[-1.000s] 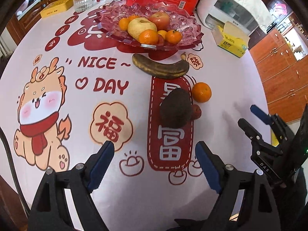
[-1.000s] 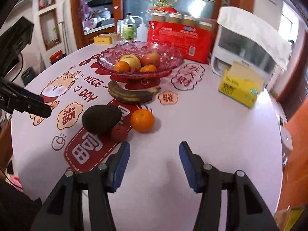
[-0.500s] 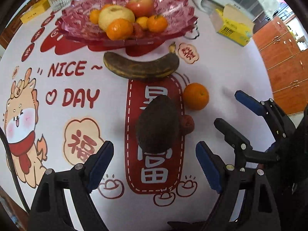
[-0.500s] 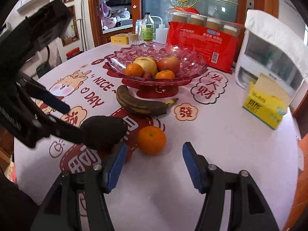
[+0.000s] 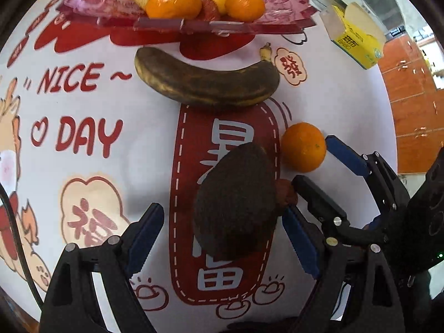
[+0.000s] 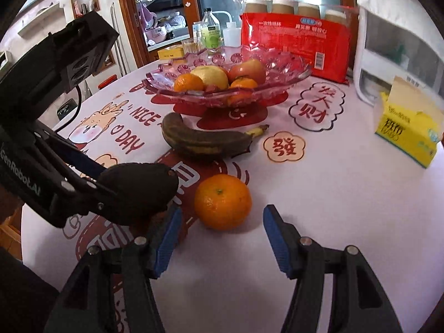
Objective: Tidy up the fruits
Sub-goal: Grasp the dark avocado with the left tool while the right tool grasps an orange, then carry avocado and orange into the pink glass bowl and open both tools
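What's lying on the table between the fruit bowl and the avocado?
The blackened banana lies between the pink glass fruit bowl and the avocado, clearest in the left wrist view.

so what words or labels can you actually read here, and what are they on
"NICE ~" on the tablecloth
"DAY" below it, same cloth
"福" in a cloud badge, same cloth
"發" in a small badge by the banana
"GenRobot.AI" on the left tongs
Red pack and yellow box: print too blurred

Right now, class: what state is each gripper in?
Left gripper: open, fingers either side of the avocado, not gripping it.
Right gripper: open, having just widened, nothing held; the orange lies just ahead.
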The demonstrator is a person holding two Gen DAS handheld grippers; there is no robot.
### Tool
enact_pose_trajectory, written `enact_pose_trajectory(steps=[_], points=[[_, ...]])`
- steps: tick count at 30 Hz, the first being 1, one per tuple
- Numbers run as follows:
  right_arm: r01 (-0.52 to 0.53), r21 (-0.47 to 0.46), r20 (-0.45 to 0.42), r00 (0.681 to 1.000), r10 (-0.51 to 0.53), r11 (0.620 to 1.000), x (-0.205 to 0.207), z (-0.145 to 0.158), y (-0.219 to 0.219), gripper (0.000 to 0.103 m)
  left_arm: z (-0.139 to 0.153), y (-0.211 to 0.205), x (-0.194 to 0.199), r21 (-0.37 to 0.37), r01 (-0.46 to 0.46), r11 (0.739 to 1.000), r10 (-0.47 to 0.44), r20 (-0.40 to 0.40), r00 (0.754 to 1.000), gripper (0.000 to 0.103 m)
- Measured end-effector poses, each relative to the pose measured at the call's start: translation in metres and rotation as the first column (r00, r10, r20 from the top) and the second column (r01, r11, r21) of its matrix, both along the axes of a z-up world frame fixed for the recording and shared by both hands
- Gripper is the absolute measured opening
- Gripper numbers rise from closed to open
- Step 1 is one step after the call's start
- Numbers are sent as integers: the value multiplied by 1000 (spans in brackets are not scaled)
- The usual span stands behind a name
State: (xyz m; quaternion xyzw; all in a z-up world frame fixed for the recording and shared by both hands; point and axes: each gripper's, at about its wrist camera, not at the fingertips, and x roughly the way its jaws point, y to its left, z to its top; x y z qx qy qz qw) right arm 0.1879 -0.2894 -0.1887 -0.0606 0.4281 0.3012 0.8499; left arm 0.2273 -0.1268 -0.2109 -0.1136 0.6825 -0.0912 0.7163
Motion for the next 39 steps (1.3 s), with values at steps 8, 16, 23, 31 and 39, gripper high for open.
enact_pose_trajectory(steps=[8, 16, 23, 31, 39], points=[[34, 80, -66, 997, -28, 996, 14, -7, -5, 61, -7, -4, 12, -9, -4, 1000, 4, 37, 999, 86], [61, 126, -132, 990, -44, 990, 21, -11, -13, 56, -5, -16, 13, -62, 25, 998, -22, 42, 999, 57], [71, 129, -131, 990, -54, 989, 18, -8, -9, 46, -5, -15, 12, -79, -10, 997, 14, 42, 999, 56], [158, 125, -162, 977, -137, 980, 20, -6, -15, 44, -2, 15, -6, -128, -106, 986, 110, 25, 994, 56], [241, 164, -192, 959, -208, 957, 17, 7, -33, 44, 24, 54, -23, -112, -186, 976, 196, 90, 977, 56]])
